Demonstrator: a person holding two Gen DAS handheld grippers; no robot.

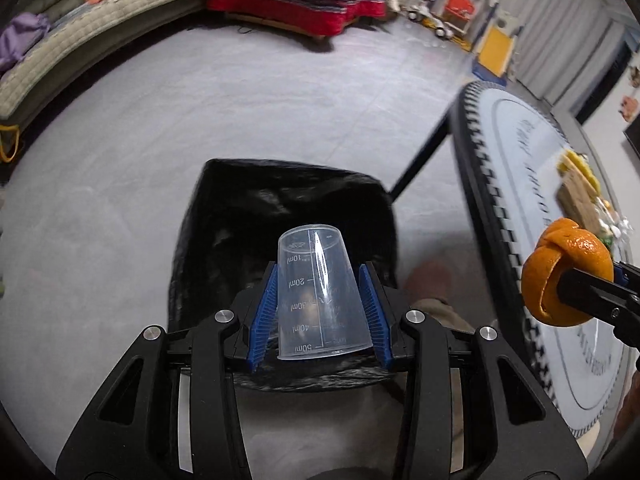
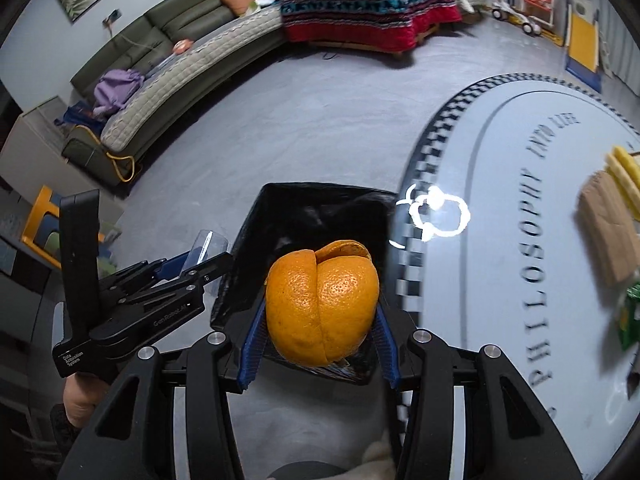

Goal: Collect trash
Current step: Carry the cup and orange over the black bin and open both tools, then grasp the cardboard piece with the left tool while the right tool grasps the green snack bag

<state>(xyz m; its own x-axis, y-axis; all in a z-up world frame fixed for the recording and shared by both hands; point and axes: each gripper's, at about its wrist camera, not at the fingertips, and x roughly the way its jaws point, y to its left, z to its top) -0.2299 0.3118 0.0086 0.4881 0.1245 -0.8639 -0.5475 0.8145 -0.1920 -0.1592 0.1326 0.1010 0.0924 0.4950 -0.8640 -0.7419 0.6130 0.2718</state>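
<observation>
My left gripper (image 1: 318, 312) is shut on a clear plastic measuring cup (image 1: 320, 292), held upside down above the open black trash bag (image 1: 248, 216) on the floor. My right gripper (image 2: 320, 320) is shut on an orange peel (image 2: 322, 308), also held above the black trash bag (image 2: 320, 204). In the left wrist view the orange peel (image 1: 566, 272) and the right gripper show at the right edge. In the right wrist view the left gripper (image 2: 200, 260) with the cup (image 2: 208, 246) shows at the left.
A round table with a checkered rim (image 2: 520, 152) stands to the right; on it lie a brown paper item (image 2: 608, 224), yellow pieces (image 2: 624, 168) and a green wrapper (image 2: 630, 316). A curved sofa (image 2: 192, 64), a striped blanket (image 2: 368, 4) and toys (image 2: 532, 0) stand far across the grey floor.
</observation>
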